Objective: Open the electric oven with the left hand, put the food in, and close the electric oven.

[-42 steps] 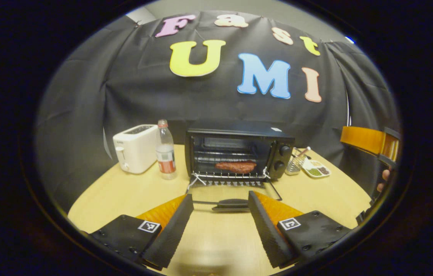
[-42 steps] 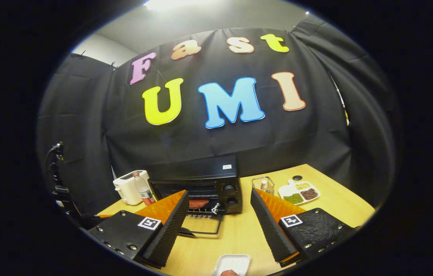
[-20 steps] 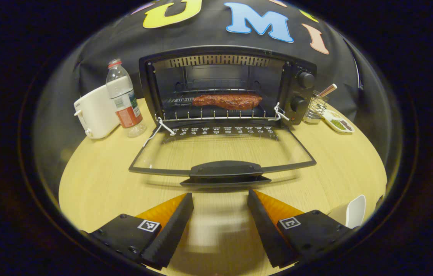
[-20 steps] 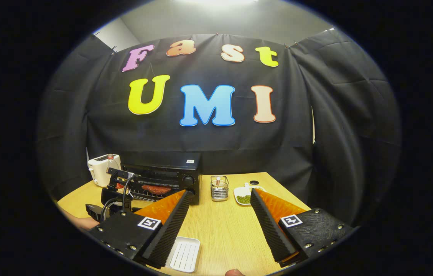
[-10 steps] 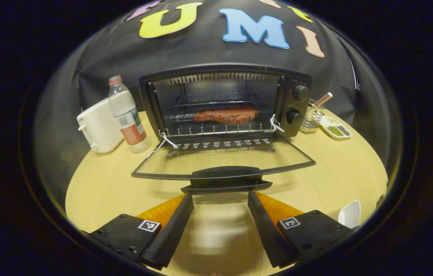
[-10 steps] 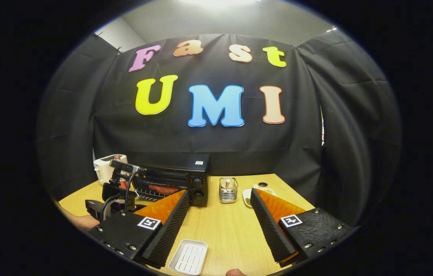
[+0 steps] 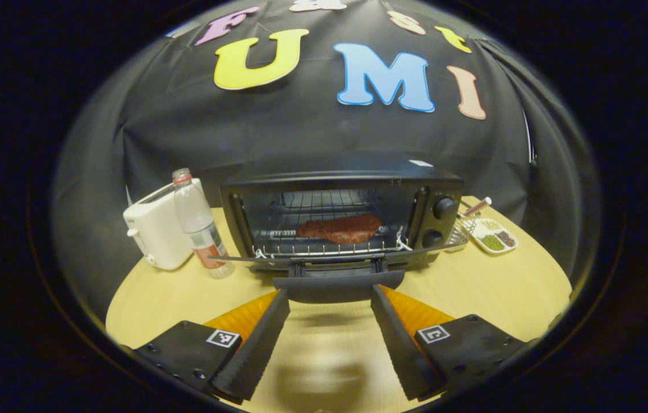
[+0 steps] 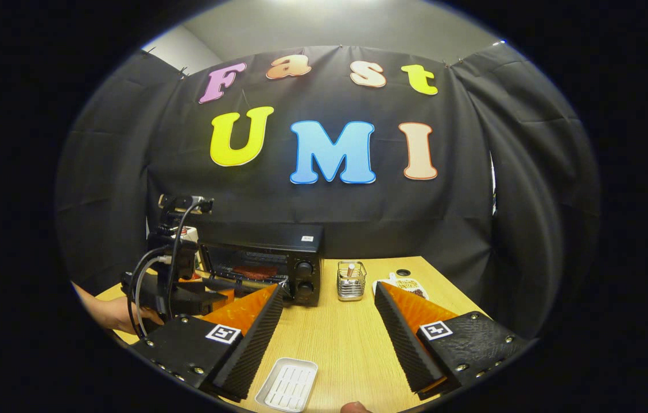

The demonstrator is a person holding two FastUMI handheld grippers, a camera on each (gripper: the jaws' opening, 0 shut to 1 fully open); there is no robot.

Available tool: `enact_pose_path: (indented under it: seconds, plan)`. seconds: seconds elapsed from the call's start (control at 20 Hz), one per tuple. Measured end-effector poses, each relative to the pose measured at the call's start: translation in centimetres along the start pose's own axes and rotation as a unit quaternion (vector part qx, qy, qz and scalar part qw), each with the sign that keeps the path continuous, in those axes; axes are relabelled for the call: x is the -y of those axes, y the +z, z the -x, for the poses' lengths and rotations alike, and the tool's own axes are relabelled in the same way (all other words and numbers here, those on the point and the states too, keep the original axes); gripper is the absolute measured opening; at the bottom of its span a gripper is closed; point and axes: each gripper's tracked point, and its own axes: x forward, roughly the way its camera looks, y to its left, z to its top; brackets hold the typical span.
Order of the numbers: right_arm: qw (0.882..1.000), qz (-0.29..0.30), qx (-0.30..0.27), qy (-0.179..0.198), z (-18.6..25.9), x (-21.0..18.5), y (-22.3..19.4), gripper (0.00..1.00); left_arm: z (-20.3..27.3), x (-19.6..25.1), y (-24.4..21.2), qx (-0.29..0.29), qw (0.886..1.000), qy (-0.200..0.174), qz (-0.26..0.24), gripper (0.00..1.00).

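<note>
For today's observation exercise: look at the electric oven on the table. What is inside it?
Inside the electric oven a reddish-brown piece of food lies on the wire rack. The door handle and the door's raised edge cover the oven floor under the rack.

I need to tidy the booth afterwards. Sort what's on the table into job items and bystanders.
Job items:
electric oven
oven door, partly raised, and its handle
meat on the oven rack
left tool, open at the handle

Bystanders:
toaster
water bottle
wire basket
sectioned dish
white tray
right tool, open and empty
</note>
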Motion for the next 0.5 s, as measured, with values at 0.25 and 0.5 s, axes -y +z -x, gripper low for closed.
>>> enact_pose_path:
  seconds: [0.25,0.5]
  plan:
    - [1.000,0.004,-0.001,-0.012,-0.6,0.9,0.0,0.98,-1.8,-0.3,4.7,0.049,0.998,-0.002,-0.039,0.96]
    - [0.999,-0.008,0.013,-0.030,-1.2,2.1,1.3,0.98,1.2,-0.2,9.4,0.115,0.993,-0.007,-0.007,1.00]
